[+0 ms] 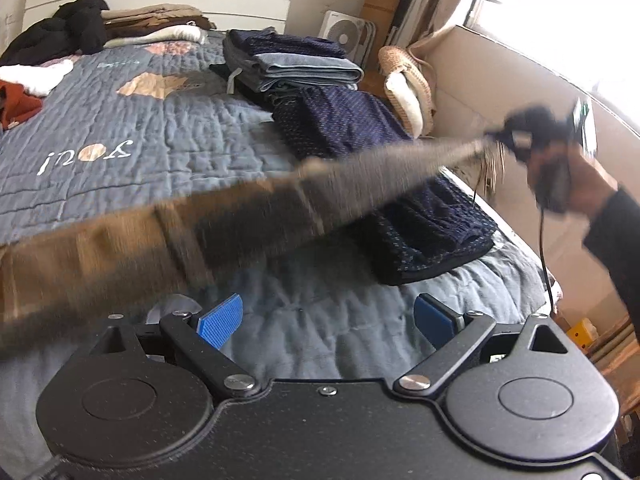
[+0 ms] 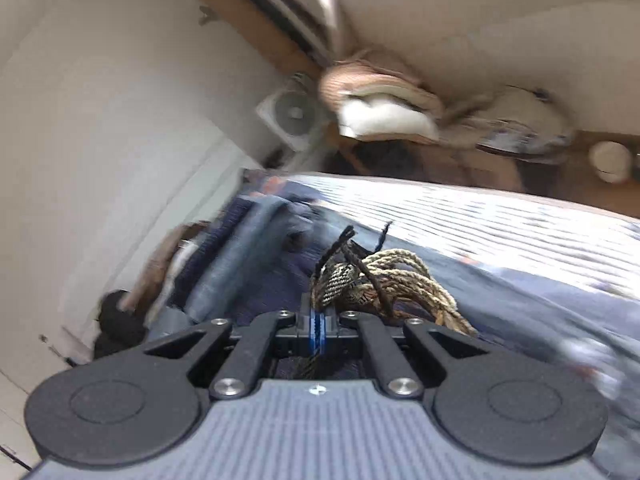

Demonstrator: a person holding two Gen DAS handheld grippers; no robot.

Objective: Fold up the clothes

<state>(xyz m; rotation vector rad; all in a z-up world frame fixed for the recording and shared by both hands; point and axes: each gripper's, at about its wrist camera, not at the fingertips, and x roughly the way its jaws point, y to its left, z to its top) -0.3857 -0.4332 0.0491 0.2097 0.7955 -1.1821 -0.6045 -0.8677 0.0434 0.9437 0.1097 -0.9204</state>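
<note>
A long brown and grey scarf (image 1: 224, 216) with a fringed end stretches blurred across the left wrist view, above the bed. Its far end is pinched by my right gripper (image 1: 516, 140), held by a hand at the right. In the right wrist view my right gripper (image 2: 319, 326) is shut on the scarf's tan and black fringe (image 2: 384, 280). My left gripper (image 1: 326, 320) stands open low over the blue quilt (image 1: 120, 128), its blue pads (image 1: 222, 320) wide apart with nothing between them; the scarf passes above and left of it.
Folded dark blue and denim clothes (image 1: 296, 64) are stacked at the bed's right side, with a dotted navy garment (image 1: 400, 200) nearer. Unfolded black, white and rust clothes (image 1: 52, 40) lie near the headboard. A fan (image 1: 348, 36) and a basket (image 1: 404, 88) stand by the wall.
</note>
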